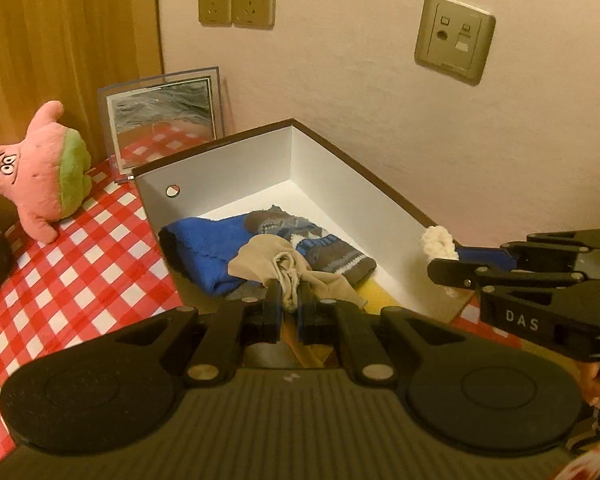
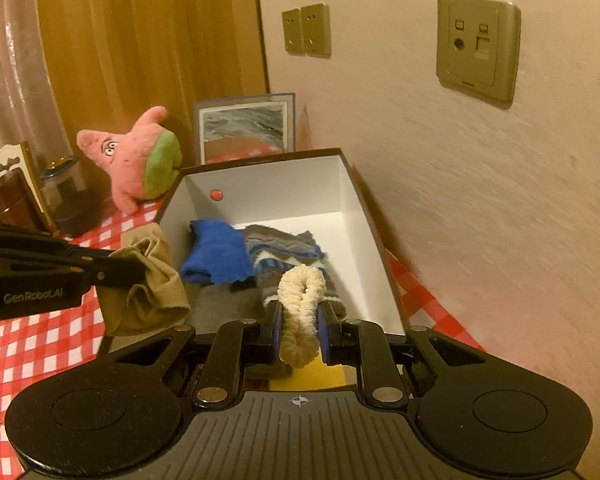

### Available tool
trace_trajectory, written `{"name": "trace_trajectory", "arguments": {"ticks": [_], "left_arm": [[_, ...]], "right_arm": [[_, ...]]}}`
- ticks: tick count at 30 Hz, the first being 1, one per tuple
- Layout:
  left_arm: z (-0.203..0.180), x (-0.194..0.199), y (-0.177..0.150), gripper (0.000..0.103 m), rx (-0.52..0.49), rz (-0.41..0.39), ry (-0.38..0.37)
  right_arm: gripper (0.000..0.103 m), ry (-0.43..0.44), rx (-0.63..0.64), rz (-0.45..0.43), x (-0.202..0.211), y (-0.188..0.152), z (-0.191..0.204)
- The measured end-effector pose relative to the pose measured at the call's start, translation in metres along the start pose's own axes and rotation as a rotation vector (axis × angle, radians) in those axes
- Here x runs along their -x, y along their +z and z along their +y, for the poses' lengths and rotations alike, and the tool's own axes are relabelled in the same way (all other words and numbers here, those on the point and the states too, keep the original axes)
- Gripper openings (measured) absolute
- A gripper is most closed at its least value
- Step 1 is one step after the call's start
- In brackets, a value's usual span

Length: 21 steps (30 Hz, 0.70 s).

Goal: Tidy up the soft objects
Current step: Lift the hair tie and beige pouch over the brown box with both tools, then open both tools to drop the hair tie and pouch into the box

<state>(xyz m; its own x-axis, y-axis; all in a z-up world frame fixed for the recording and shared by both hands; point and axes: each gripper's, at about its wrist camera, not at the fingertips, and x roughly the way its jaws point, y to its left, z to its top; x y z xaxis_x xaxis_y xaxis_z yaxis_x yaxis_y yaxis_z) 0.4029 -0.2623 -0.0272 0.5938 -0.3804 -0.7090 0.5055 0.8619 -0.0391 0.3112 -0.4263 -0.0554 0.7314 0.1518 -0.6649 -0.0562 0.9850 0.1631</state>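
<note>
A brown box with white inner walls (image 1: 300,152) (image 2: 284,184) stands on the checked table by the wall. Inside lie a blue cloth (image 1: 204,248) (image 2: 216,252) and a grey-blue striped knit (image 1: 332,256) (image 2: 280,240). My left gripper (image 1: 290,300) is shut on a beige cloth (image 1: 268,266) that hangs over the box's near end; in the right wrist view the same beige cloth (image 2: 148,280) hangs at the box's left rim, held by the left gripper (image 2: 128,270). My right gripper (image 2: 299,320) is shut on a cream fluffy cloth (image 2: 302,300), held over the box. In the left wrist view the right gripper (image 1: 450,268) grips that cream cloth (image 1: 440,242) at the box's right wall.
A pink star plush (image 1: 40,176) (image 2: 136,160) stands left of the box, a framed picture (image 1: 164,116) (image 2: 244,128) behind it. Jars and a card holder (image 2: 20,192) stand at the far left. The wall with sockets (image 1: 236,0) runs close along the box's right side.
</note>
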Motion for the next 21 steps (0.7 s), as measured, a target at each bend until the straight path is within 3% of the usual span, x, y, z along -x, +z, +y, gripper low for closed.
{"name": "trace_trajectory", "arguments": {"ticks": [10,21], "left_arm": [[-0.001,-0.028,0.013,0.024,-0.010,0.031,-0.005],[0.008,-0.037,0.011,0.026,0.003,0.065,0.001]], "right_arm": [[0.019,-0.001,-0.001,0.014,-0.019,0.011,-0.016],[0.019,-0.008,0.010,0.042,-0.032,0.013,-0.025]]}}
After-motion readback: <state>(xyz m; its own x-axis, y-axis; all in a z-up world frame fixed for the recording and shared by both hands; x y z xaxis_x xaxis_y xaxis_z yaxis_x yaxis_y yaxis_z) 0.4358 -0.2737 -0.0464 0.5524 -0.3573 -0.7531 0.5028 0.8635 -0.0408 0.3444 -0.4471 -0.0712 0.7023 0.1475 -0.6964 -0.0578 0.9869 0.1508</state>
